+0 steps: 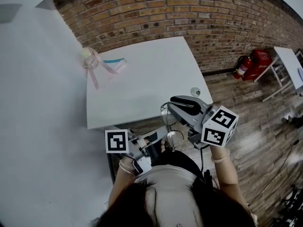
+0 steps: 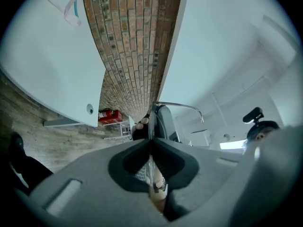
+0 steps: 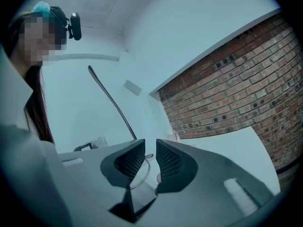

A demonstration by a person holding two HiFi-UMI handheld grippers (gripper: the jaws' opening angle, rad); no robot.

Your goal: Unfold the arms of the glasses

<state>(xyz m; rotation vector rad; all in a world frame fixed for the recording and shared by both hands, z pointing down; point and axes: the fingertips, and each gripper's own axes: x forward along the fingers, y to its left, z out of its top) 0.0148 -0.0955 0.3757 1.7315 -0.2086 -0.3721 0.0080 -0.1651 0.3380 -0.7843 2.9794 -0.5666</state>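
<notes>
The glasses (image 1: 173,137) hang in the air between both grippers, below the front edge of the white table (image 1: 142,93). My left gripper (image 1: 158,138) is shut on the lens part, which shows edge-on between the pads (image 2: 150,160). One arm of the glasses (image 2: 182,106) stands out sideways from the frame. In the right gripper view that arm (image 3: 110,100) rises as a thin dark rod. My right gripper (image 3: 150,148) sits at the frame with its jaws narrowly apart, and a lens rim (image 3: 142,171) shows just behind them. The second arm is hidden.
A clear bag with a pink strip and a teal item (image 1: 102,63) lies at the table's far left corner. Brick wall behind. Red fire extinguishers (image 1: 251,63) and another white table (image 1: 289,63) stand to the right on the wooden floor.
</notes>
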